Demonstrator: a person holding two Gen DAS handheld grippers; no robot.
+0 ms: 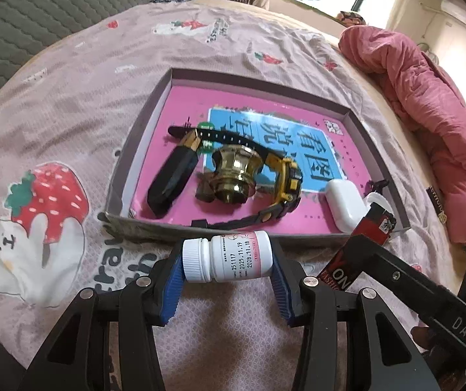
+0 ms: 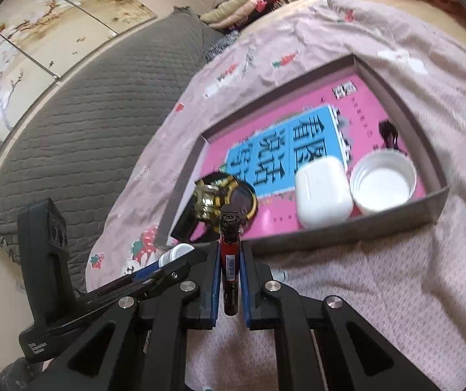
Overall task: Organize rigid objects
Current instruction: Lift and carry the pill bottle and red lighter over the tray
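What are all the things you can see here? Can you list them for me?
Shallow grey cardboard box: one, on the bedspread.
Pink-and-blue book: one, lining the box.
Black-and-yellow wristwatch: one, in box.
Shiny brass knob: one, in box.
Black oblong case: one, in box.
White earbud case: one, in box.
White plastic lid: one, in box.
White pill bottle: one, held sideways in left gripper.
Red-and-black tube: one, held in right gripper.

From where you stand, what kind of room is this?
Most likely a bedroom: the strawberry-print bedsheet spreads under the shallow box, a grey quilted headboard behind it, and a bunched pink duvet alongside.
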